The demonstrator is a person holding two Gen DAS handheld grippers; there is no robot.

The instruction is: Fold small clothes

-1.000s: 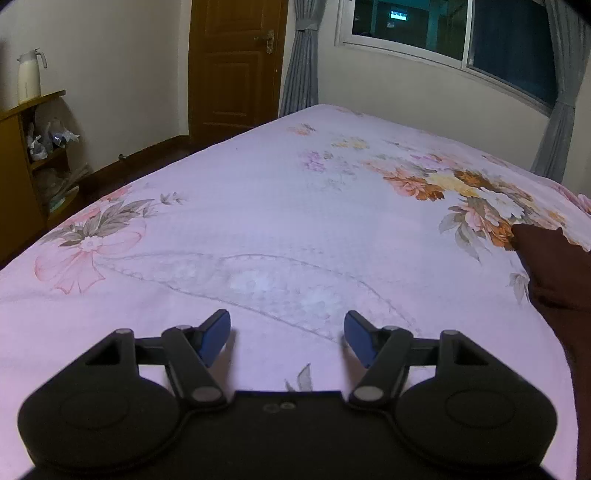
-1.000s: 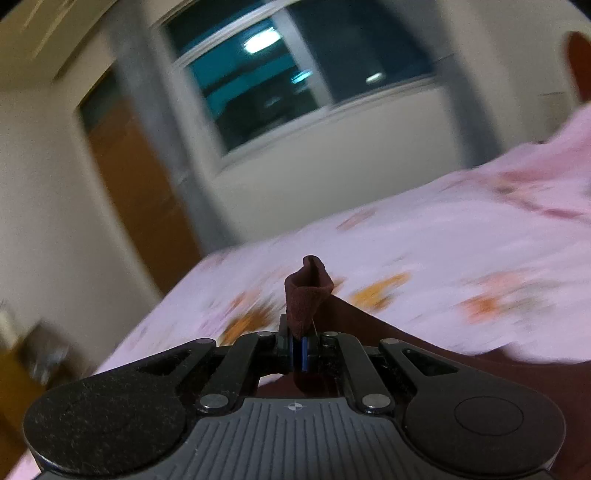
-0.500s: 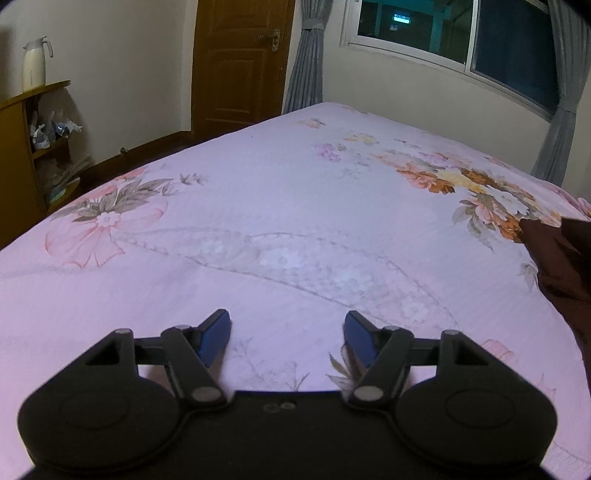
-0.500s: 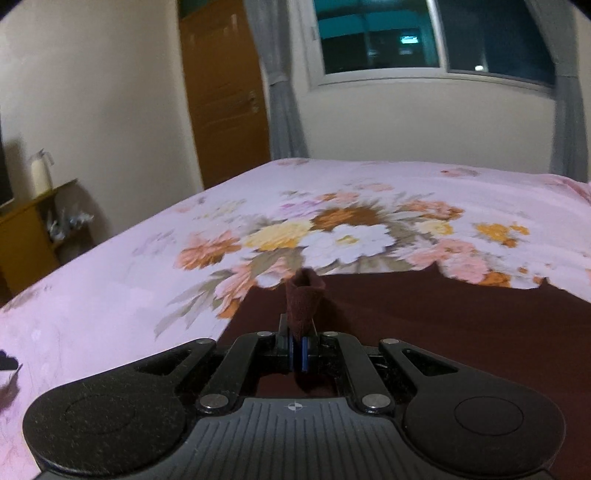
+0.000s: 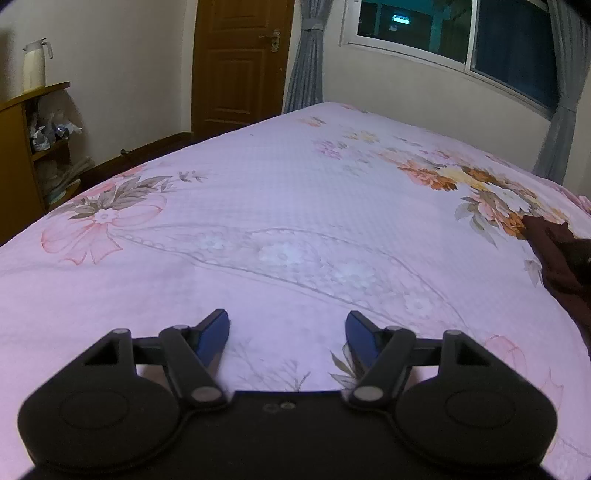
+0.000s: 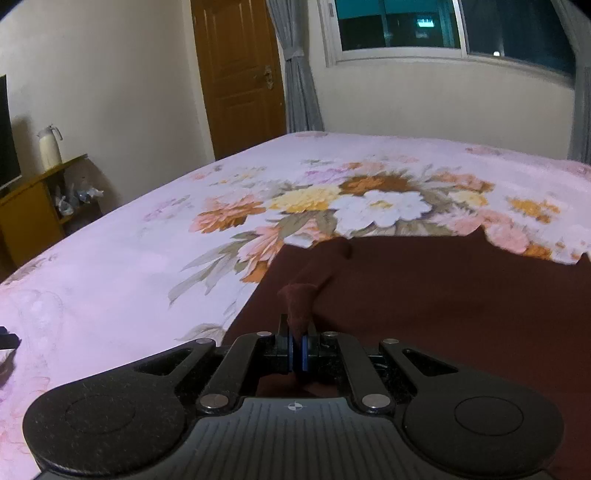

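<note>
The right gripper (image 6: 296,341) is clenched on a bunched fold of the dark maroon garment (image 6: 443,295), the pinched cloth standing up in a small peak just past the blue pads. The rest of the garment lies spread over the pink floral bedspread (image 6: 129,258), filling the right wrist view from about 2 o'clock round to 5 o'clock, its far edge lying across the big printed bouquet at 12 o'clock. The left gripper (image 5: 287,328) stands released, its blue fingertips (image 5: 360,334) well apart with only bare bedspread (image 5: 258,221) between them; it hangs low over the bed, gripping nothing. From the left wrist view the garment (image 5: 557,258) shows only as a dark heap at 3 o'clock, well apart from that gripper. Beyond the bed, a wooden door (image 5: 240,62) stands at 11 o'clock, a window (image 5: 461,33) with grey curtains at 1 o'clock, and a shelf (image 5: 22,147) bearing a white jug (image 5: 35,66) at 9 to 10 o'clock.
</note>
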